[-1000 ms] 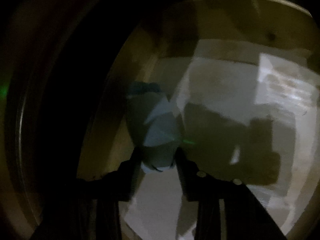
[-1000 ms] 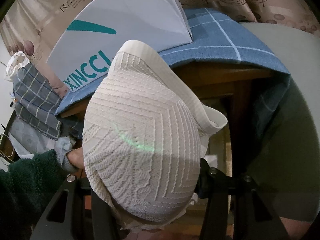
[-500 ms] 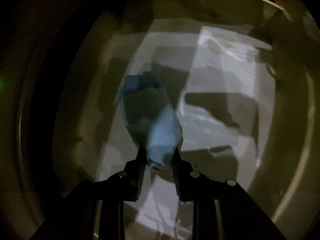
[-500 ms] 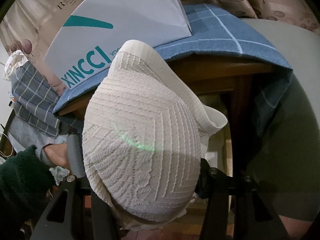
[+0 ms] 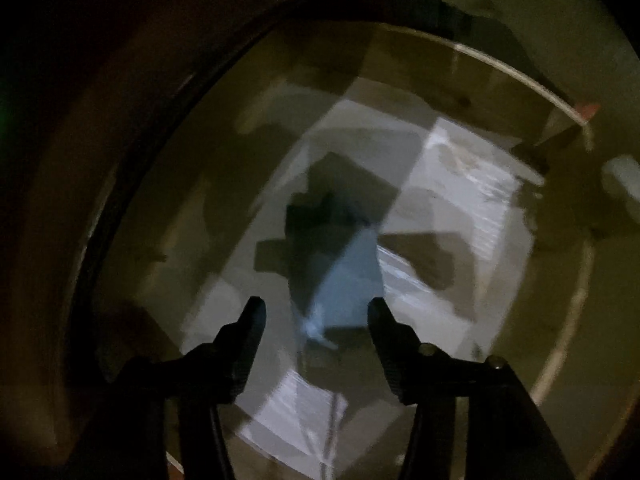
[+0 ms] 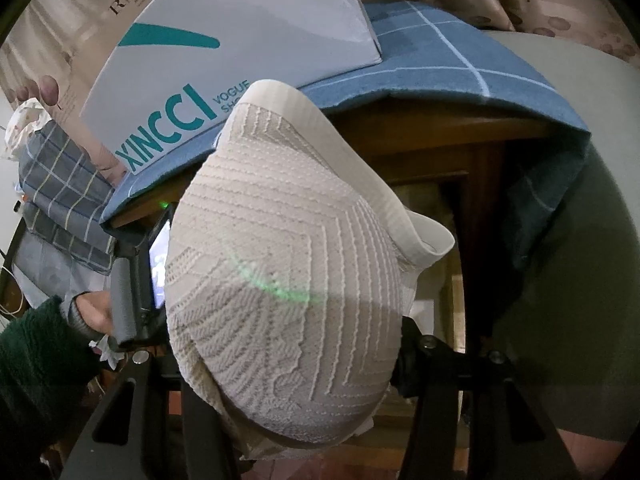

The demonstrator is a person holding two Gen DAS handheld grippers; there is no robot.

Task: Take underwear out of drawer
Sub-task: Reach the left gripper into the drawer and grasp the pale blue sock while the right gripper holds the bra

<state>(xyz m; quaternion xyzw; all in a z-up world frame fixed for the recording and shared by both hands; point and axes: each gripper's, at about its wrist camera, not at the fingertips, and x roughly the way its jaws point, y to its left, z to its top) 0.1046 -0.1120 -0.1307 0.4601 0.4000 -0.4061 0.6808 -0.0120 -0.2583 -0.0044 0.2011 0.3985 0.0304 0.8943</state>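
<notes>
White ribbed underwear (image 6: 280,272), waistband up, bunched between the jaws of the right gripper (image 6: 288,344); jaws pressed into the fabric on both sides, part-closed round the bulk. Held outside the drawer, in front of the wooden table edge (image 6: 432,132), presumably parked clear while the other hand works. Drapes over the claw and hides most of both fingers.

Second piece, blue underwear (image 5: 348,276), inside the drawer (image 5: 560,320), lying or dropping between the tips of the left gripper (image 5: 316,312). Jaws just opened, now standing roughly half apart; neither pad touching the cloth, a dark gap visible on each side. Nothing gripped. Blur too strong to tell whether the blue piece has landed on the pale lining (image 5: 472,184) of the drawer floor or hangs just above it. Release inside the drawer reads as a slip or a regrip, since the task wants the garment out.

Left gripper aimed steeply down into the drawer, hence the dim, shadowed view. Drawer walls curving round the frame, lining sheets overlapping at the bottom.

Farther out, in the right wrist view: blue checked cloth (image 6: 440,60) over the table top, white box (image 6: 240,32) with teal lettering on it, plaid fabric (image 6: 60,184) at left, and a hand (image 6: 94,312) in a green fleece sleeve (image 6: 36,368) on the other tool's handle.
</notes>
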